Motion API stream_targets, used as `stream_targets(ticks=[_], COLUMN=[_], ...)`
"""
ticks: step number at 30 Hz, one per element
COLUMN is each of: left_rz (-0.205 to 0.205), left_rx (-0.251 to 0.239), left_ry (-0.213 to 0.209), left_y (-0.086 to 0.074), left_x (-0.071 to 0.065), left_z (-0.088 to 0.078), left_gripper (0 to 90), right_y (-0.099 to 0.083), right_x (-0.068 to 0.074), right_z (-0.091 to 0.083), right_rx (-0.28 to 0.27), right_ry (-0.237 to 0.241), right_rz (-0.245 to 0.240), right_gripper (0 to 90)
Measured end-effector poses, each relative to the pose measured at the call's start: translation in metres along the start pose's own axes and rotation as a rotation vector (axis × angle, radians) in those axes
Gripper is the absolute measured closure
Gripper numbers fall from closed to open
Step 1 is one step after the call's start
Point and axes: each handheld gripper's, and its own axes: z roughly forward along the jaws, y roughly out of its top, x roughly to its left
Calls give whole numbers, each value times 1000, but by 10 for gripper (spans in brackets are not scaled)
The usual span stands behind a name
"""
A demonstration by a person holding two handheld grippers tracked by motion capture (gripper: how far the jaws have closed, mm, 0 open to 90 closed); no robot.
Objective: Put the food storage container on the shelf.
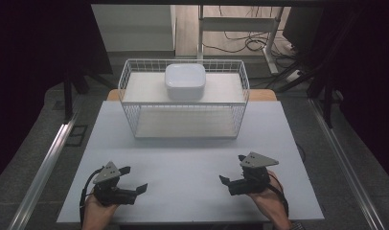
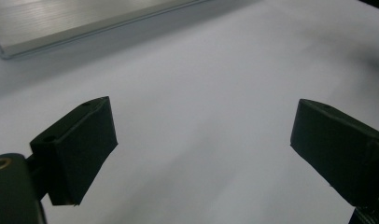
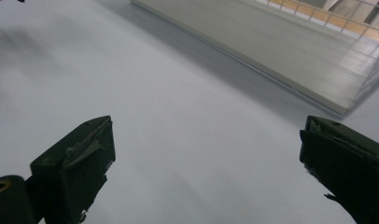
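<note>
Both hands low at the near edge of the table [image 1: 192, 158]. Left hand-held gripper [image 1: 134, 178] released, jaws spread wide over bare tabletop. Right hand-held gripper [image 1: 233, 168] released too, nothing between its jaws. The white box [image 1: 184, 80] sits on the top shelf of the wire rack [image 1: 130, 81], well apart from both.

One bowl [image 1: 185, 81], one wire rack [image 1: 130, 96].
</note>
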Motion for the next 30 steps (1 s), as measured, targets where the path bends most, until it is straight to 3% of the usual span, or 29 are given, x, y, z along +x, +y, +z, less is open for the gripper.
stream_targets(ticks=[10,20,30], left_rz=[19,0,-31], left_rx=[40,84,157], left_ry=[37,42,39], left_y=[-13,-25,-31], left_x=[0,0,4], left_z=[-5,-5,1], left_gripper=[61,53,46], right_y=[-19,-40,-59], right_x=[-6,-9,-13], right_z=[-12,-18,-16], right_rx=[19,64,149], right_ry=[-39,-71,-77], right_rz=[25,43,66], right_gripper=[30,31,31])
